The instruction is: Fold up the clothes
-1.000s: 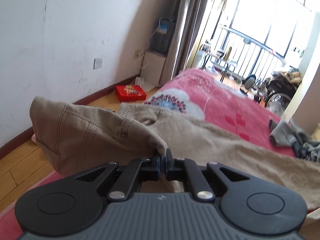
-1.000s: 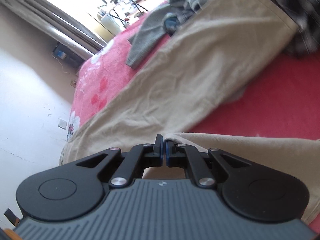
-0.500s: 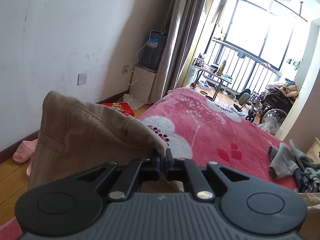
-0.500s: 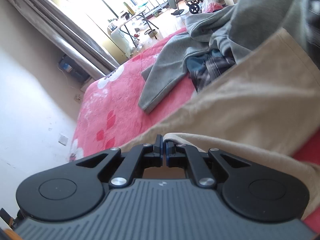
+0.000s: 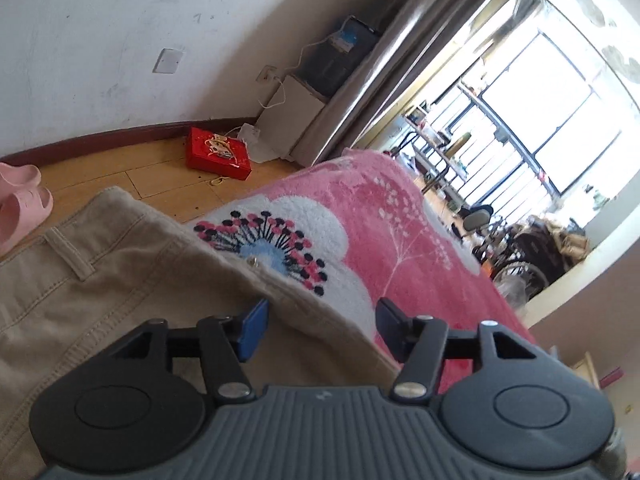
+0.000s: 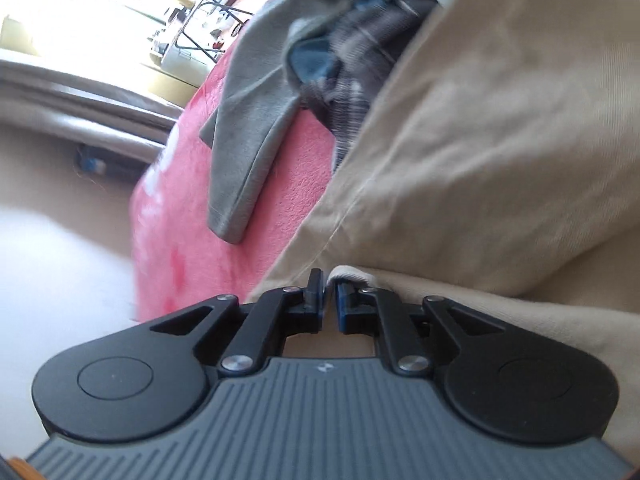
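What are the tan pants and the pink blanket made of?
The tan pants look like matte woven cotton twill: visible stitched seams, a belt loop and a metal rivet. The pink blanket looks like soft fleece or plush, with a fuzzy, nubbly pile.

Left gripper [image 5: 320, 326] jaws spread, khaki trousers [image 5: 100, 280] apparently released, pink blanket [image 5: 400, 232]

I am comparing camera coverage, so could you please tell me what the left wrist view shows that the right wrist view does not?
Only the left wrist view shows the red box and pink slippers on the wooden floor. Only the right wrist view shows the grey garment and a plaid one. Both show the khaki trousers, the pink floral blanket and the curtain.
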A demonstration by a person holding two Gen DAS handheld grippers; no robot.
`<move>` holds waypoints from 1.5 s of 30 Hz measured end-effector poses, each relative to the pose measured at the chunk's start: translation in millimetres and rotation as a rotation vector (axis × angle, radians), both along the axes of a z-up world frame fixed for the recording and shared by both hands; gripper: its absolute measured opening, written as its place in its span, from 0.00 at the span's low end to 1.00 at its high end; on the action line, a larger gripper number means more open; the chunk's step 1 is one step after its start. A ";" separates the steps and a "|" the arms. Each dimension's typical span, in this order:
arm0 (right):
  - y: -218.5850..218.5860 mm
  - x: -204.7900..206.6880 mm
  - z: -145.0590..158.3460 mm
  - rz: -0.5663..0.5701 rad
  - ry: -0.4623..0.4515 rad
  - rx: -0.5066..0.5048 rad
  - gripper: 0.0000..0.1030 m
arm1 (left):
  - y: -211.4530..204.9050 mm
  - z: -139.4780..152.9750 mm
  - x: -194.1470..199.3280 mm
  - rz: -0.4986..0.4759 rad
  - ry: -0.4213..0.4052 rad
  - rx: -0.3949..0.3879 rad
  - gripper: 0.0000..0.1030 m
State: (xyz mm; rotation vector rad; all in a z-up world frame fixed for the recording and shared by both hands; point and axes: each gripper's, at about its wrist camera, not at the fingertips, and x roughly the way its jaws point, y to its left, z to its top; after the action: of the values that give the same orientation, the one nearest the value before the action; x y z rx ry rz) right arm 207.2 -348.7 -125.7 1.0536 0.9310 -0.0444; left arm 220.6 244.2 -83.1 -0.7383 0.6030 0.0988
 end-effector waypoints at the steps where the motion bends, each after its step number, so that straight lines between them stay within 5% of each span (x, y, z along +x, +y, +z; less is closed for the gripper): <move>1: -5.3 -2.0 -4.5 -0.017 -0.001 0.059 0.11 | 4.1 1.4 1.5 0.020 -0.013 -0.044 0.60; 4: -16.1 -10.3 -15.5 -0.082 0.013 0.227 0.21 | 8.1 9.4 -4.4 0.030 -0.023 -0.103 0.60; 9: -13.8 -24.1 3.7 -0.043 -0.013 0.259 0.51 | 6.6 30.5 -29.7 -0.009 -0.029 -0.101 0.65; 18: -17.4 -83.0 57.0 0.047 -0.097 0.174 0.58 | 25.8 69.4 -130.7 -0.047 0.084 0.104 0.73; 26: 33.9 -165.6 25.2 0.212 0.020 0.314 0.63 | 55.3 2.4 -179.5 0.069 0.219 -0.100 0.74; 32: 39.1 -184.4 -27.2 0.109 0.100 0.362 0.63 | 61.6 -41.0 -161.5 0.122 0.197 -0.243 0.76; 41: 44.8 -168.0 -37.3 0.017 -0.028 0.344 0.62 | 54.0 -51.9 -137.9 0.237 0.125 -0.198 0.74; 43: 44.7 -162.4 -39.5 -0.008 -0.053 0.342 0.62 | 49.4 -52.5 -134.9 0.277 0.126 -0.180 0.68; 45: 47.3 -158.2 -39.6 -0.020 -0.072 0.320 0.60 | 44.8 -51.8 -132.6 0.321 0.136 -0.147 0.47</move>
State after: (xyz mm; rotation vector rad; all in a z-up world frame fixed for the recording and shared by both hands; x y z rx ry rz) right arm 49.0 -301.4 -165.3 1.3517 0.8799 0.1291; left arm 87.9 289.0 -135.0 -0.9732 0.6209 0.4074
